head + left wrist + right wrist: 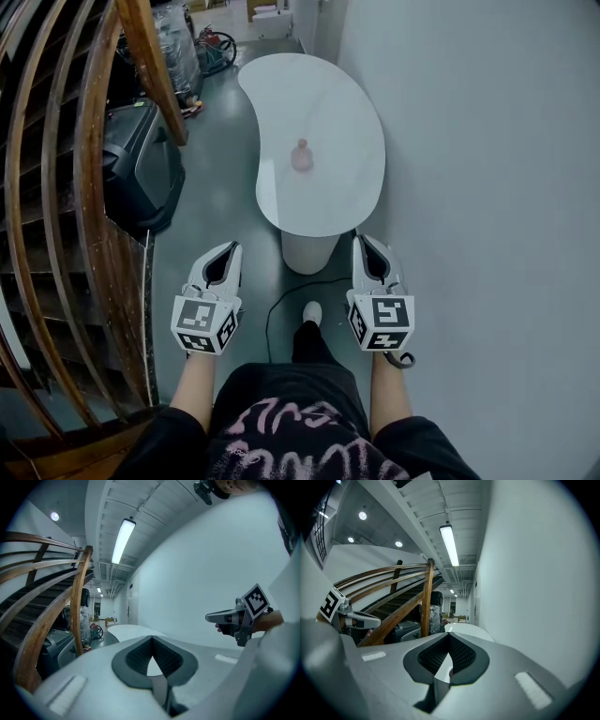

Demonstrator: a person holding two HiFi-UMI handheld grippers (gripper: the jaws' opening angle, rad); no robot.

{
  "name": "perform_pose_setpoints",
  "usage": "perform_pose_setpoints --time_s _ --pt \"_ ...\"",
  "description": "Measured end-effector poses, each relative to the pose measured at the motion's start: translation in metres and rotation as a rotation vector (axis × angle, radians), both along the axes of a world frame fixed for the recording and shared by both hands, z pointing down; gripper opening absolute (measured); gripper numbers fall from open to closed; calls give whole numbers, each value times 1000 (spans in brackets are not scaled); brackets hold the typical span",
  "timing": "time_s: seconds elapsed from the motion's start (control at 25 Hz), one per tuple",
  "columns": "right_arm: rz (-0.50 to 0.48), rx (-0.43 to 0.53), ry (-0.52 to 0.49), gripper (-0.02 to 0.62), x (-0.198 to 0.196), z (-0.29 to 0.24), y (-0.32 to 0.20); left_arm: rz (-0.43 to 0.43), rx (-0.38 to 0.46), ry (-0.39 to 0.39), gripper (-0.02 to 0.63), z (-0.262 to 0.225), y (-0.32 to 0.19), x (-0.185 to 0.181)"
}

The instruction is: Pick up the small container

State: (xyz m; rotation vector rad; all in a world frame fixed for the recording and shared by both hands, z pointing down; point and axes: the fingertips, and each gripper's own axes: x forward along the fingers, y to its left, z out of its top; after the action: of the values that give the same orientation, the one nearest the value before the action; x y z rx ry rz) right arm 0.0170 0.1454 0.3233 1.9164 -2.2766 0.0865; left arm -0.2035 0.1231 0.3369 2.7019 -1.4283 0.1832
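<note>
table: white top, smooth, glossy | small container: pink, smooth, plastic-looking | stair rail: brown wood, varnished sheen | floor: grey, smooth, faint shine | left gripper, right gripper: matt light-grey plastic shells, dark ribbed pads | wall: matt white

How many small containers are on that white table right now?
1. The small pink container stands alone near the middle of the white table; no other shows in any view.
</note>
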Motion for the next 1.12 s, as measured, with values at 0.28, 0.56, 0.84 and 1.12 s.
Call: perform_pose_setpoints --time_s 0.28,0.56,0.84,1.12 --pt "-1 -27 -5 9 8 8 -21 -17 -16 3 0 4 -21 6" --pt "-14 -49 -14 9 12 18 -39 -21 -40 -6 0 13 -36 14" --pt "-27 -74 -16 9 17 25 -61 -22 -57 -31 0 19 -53 20" --pt "-33 -85 -20 9 20 30 -84 -35 -56 -26 0 19 -74 25"
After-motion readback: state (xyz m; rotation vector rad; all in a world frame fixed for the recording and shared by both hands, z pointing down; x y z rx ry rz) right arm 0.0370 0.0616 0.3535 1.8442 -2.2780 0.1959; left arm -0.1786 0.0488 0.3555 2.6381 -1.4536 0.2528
